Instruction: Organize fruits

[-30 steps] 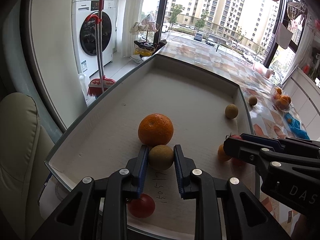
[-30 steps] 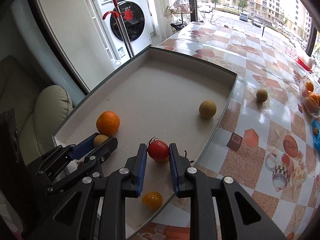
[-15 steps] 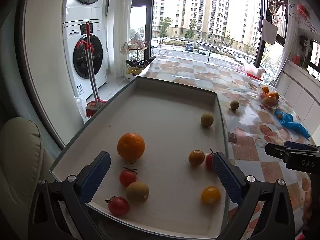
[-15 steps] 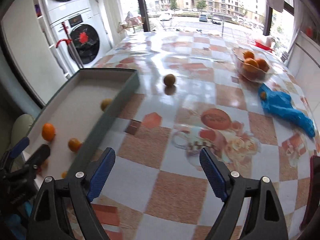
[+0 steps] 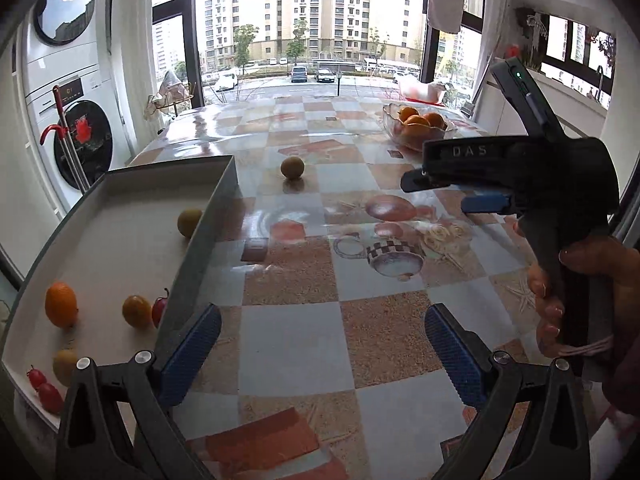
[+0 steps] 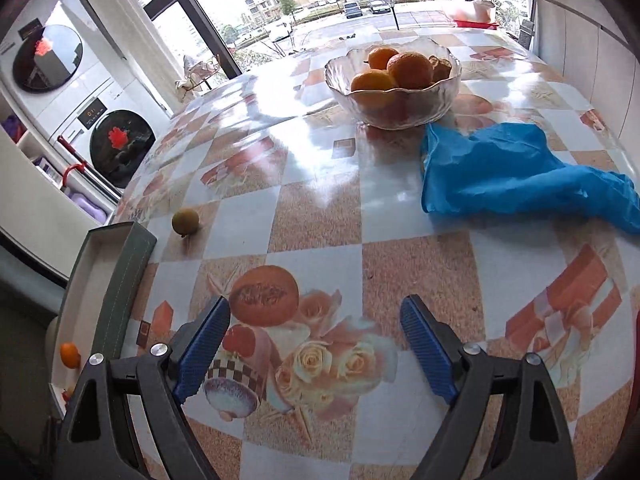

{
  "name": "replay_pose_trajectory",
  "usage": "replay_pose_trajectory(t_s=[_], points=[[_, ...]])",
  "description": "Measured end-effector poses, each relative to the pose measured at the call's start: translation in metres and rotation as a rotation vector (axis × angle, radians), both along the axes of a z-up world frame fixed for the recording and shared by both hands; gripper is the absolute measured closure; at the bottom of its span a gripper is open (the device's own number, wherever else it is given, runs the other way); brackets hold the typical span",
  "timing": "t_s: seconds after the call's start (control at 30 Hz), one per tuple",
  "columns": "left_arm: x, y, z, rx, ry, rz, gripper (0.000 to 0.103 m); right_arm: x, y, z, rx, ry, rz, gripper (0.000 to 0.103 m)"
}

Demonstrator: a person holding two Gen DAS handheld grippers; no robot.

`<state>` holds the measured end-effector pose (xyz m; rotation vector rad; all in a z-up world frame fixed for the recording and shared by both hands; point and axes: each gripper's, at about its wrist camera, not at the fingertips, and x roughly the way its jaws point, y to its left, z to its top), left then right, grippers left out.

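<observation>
A shallow grey tray (image 5: 218, 204) lies at the left of the table and holds an orange (image 5: 60, 304), a small yellow-orange fruit (image 5: 136, 311), a tan fruit (image 5: 189, 222) and red tomatoes (image 5: 45, 390). A loose tan fruit (image 5: 292, 167) lies on the table beyond the tray; it also shows in the right wrist view (image 6: 185, 221). A glass bowl (image 6: 452, 80) of oranges (image 6: 410, 70) stands at the far side. My left gripper (image 5: 320, 356) is open and empty over the table. My right gripper (image 6: 316, 344) is open and empty, facing the bowl.
A crumpled blue glove (image 6: 500, 172) lies right of the bowl. The tray's corner (image 6: 132, 248) is at my right gripper's left. Washing machines (image 5: 76, 136) and a red-handled broom (image 5: 66, 148) stand beyond the table's left edge. The person's hand (image 5: 576, 292) holds the right gripper.
Both grippers let go of their fruits in the tray, opened wide, pulled back and swung right, over the patterned tabletop. The right one now faces the bowl.
</observation>
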<state>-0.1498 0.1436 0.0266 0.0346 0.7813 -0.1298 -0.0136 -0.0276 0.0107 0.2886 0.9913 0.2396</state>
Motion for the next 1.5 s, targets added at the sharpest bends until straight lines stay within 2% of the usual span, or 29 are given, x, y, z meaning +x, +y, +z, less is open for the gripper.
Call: replay_pose_trajectory(t_s=[0.07,0.17,0.23,0.33,0.4,0.47,0.57,1.5], points=[[0.01,-0.007,-0.003,0.014,0.021,0.004,0.001,0.014,-0.006,0.0,-0.028,-0.013,-0.023,0.014],[0.027,-0.012,-0.003,0.04,0.049,0.022,0.001,0.019,-0.025,-0.001,-0.149,-0.015,-0.145,0.014],[0.04,-0.013,-0.003,0.045,0.063,0.045,0.001,0.018,-0.038,-0.001,-0.214,-0.003,-0.184,0.014],[0.062,-0.013,-0.009,0.024,0.1,0.071,0.001,-0.001,-0.038,-0.003,-0.259,-0.002,-0.143,0.013],[0.075,-0.013,-0.017,0.011,0.133,0.094,0.001,-0.016,-0.028,-0.009,-0.299,-0.009,-0.107,0.0],[0.084,-0.011,-0.025,-0.012,0.177,0.118,0.001,-0.024,-0.013,-0.012,-0.403,-0.058,-0.081,0.0],[0.083,-0.013,-0.026,0.013,0.171,0.127,0.001,-0.017,-0.014,-0.01,-0.365,-0.045,-0.075,0.0],[0.084,-0.016,-0.027,0.019,0.174,0.126,0.001,-0.018,-0.017,-0.01,-0.367,-0.044,-0.083,0.0]])
